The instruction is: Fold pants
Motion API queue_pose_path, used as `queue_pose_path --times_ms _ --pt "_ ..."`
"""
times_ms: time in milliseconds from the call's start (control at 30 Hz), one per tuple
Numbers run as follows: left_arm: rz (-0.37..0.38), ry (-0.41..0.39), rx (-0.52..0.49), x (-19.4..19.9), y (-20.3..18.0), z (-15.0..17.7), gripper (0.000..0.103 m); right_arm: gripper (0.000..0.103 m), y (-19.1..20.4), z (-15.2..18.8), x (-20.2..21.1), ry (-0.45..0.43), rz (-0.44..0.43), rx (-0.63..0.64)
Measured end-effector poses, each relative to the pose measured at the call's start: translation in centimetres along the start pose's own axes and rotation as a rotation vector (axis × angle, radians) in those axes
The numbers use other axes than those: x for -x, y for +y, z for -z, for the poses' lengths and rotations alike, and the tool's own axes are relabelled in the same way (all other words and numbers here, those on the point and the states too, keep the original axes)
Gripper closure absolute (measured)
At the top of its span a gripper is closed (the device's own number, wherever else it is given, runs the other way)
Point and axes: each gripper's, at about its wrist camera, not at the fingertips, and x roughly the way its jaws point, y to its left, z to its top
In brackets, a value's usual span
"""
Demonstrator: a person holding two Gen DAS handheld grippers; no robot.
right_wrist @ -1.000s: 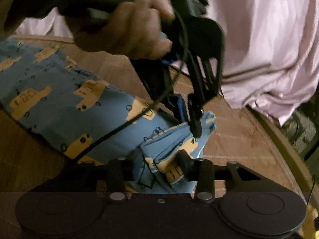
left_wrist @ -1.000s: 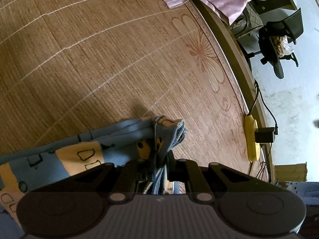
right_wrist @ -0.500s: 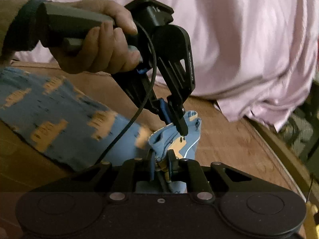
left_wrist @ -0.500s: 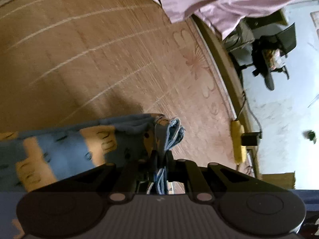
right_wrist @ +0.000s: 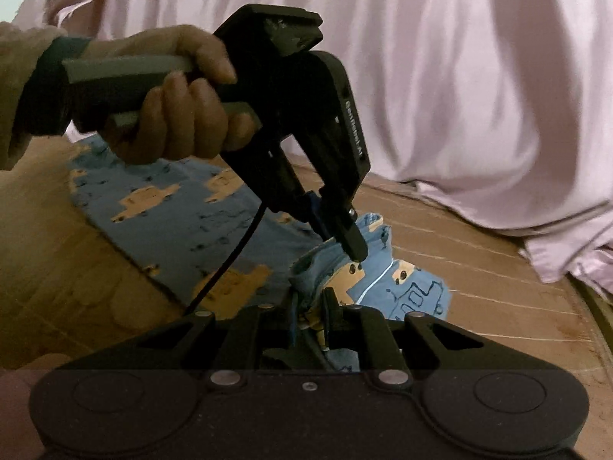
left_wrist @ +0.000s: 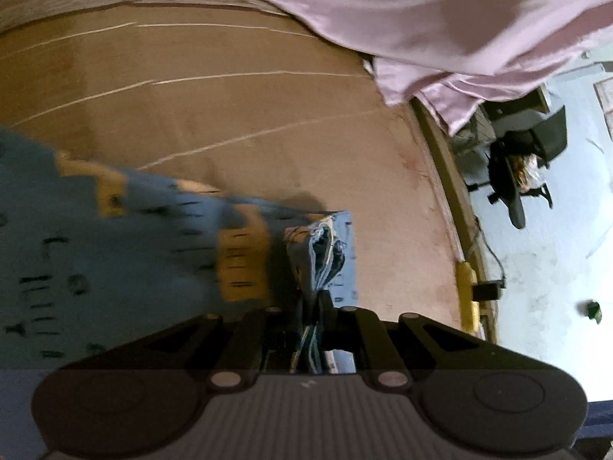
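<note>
pants on woven mat | our left gripper and right gripper fingers pinch bunched hem | soft, light, floppy; we'd grip layered edges

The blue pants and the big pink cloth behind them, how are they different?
The blue pants have yellow truck pictures on them; the pink cloth is plain and shiny. The pants are pinched by the left gripper and the right gripper; nothing grips the pink cloth. The pants are bunched at the pinched end; the pink cloth hangs in long folds. Both are soft fabric and reach the woven mat.
</note>
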Motion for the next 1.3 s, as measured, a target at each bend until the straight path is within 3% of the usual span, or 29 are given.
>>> queue_pose_path --times_ms 167,233,300,433,467,567,667,967,1300 --pt "-0.002 -0.027 0.008 -0.6 2.8 0.6 0.092 0.090 0.8 0.2 -2.0 0.049 -0.053 0.011" --pt "0.014 -0.034 0.025 -0.7 3.6 0.7 0.082 0.090 1.1 0.3 -2.2 0.058 -0.062 0.012" --pt "0.015 -0.052 0.026 -0.6 4.1 0.8 0.062 0.090 1.0 0.4 -2.2 0.068 -0.071 0.011" --pt "0.044 -0.071 0.029 -0.3 4.4 0.7 0.057 0.090 0.8 0.6 -2.4 0.082 -0.073 0.013" --pt "0.036 -0.072 0.029 -0.4 4.4 0.8 0.058 0.090 0.8 0.6 -2.4 0.083 -0.073 0.012" --pt "-0.032 -0.077 0.003 -0.6 3.9 0.9 0.086 0.090 1.0 0.6 -2.7 0.089 -0.073 0.019" --pt "-0.057 -0.074 -0.005 -0.6 3.3 0.9 0.092 0.090 1.1 0.6 -2.6 0.093 -0.068 0.022" --pt "-0.059 -0.105 -0.053 2.2 2.0 1.0 0.094 0.090 1.8 -1.0 -1.0 0.044 -0.067 0.045" --pt "-0.085 -0.166 -0.041 7.7 4.5 2.4 0.094 0.090 4.7 -4.4 -1.1 -0.031 -0.146 0.090"
